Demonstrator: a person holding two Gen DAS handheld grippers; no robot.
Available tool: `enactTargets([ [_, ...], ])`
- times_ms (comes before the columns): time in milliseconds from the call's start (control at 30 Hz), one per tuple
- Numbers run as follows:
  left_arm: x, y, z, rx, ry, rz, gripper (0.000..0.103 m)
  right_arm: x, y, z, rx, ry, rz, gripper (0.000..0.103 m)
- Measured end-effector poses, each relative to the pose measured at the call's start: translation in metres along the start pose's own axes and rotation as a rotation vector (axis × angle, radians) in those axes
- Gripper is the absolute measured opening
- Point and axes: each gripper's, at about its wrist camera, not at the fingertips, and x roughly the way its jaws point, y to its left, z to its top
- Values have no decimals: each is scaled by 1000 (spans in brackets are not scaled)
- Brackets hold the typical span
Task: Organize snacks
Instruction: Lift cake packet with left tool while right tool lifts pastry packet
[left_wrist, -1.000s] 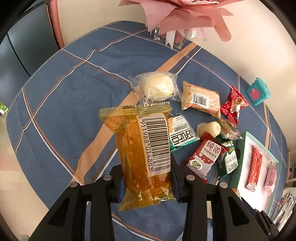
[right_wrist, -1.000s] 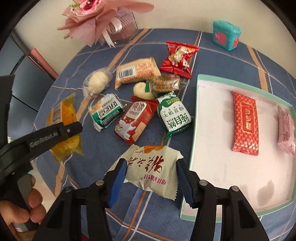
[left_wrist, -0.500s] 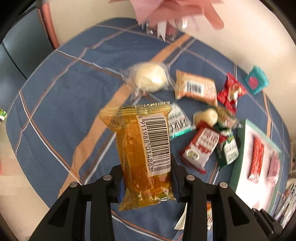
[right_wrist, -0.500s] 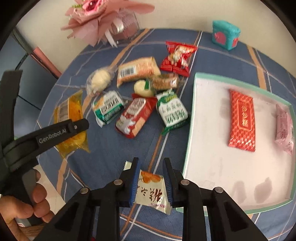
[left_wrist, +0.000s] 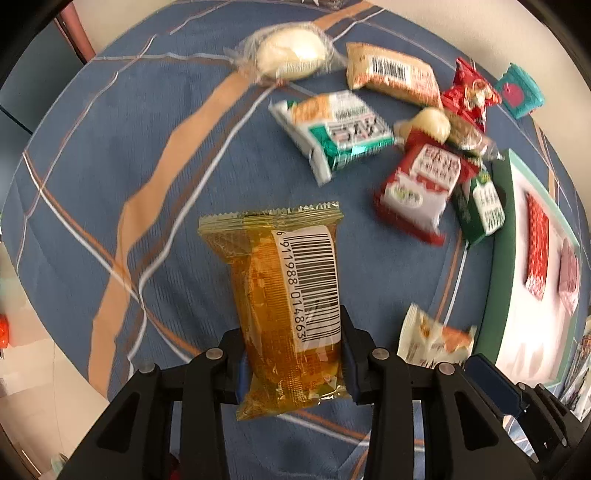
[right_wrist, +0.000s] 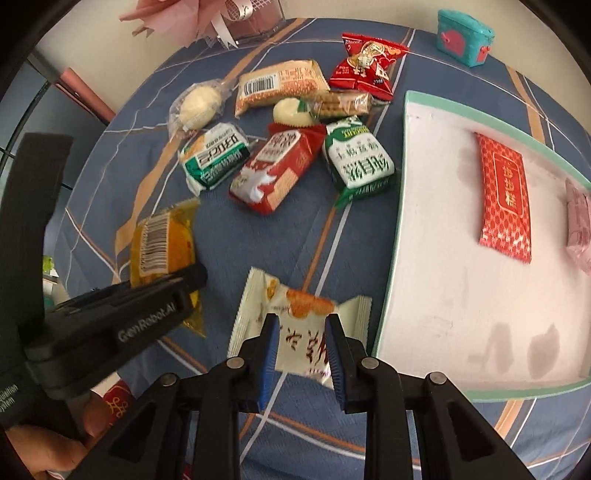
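1. Since a second ago the right gripper (right_wrist: 301, 352) has gone from standing wide around the cream packet (right_wrist: 295, 325) to pinching it – its blue pads now squeeze the wrapper's middle.
2. Both grippers have sunk closer to the blue checked tablecloth (left_wrist: 122, 155), and the pink flower arrangement has slipped almost out of the left wrist view.
3. Left gripper (left_wrist: 295, 354) – clamped on the lower part of the orange packet (left_wrist: 284, 295), barcode facing the camera, the packet held above the cloth.
4. From the right wrist view the cream packet sits just beside the near left edge of the white tray (right_wrist: 397, 221), outside it.
5. Inside the tray lie a red packet (right_wrist: 504, 199) and a pink packet (right_wrist: 580, 229), side by side.
6. Loose snacks cluster on the cloth beyond, left of the tray: a green-and-white packet (right_wrist: 356, 158), a red-and-white packet (right_wrist: 273, 171) and others.
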Motion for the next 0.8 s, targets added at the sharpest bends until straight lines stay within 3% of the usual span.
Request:
enactTargets([
  [133,-3,13,-8,-41,1,-19,40,0,2,-10,15,-2,-5,39],
  [200,-5,22,-9,-69,-9,-29,40,1,2,-15,26,-1,-10,56],
  [400,-4,35,-7,-85,8,-43,40,9,9,-15,9,10,-37,69],
  [800,-1,55,2,-144,5,-41,41,34,42,-8,-77,10,-121,74],
])
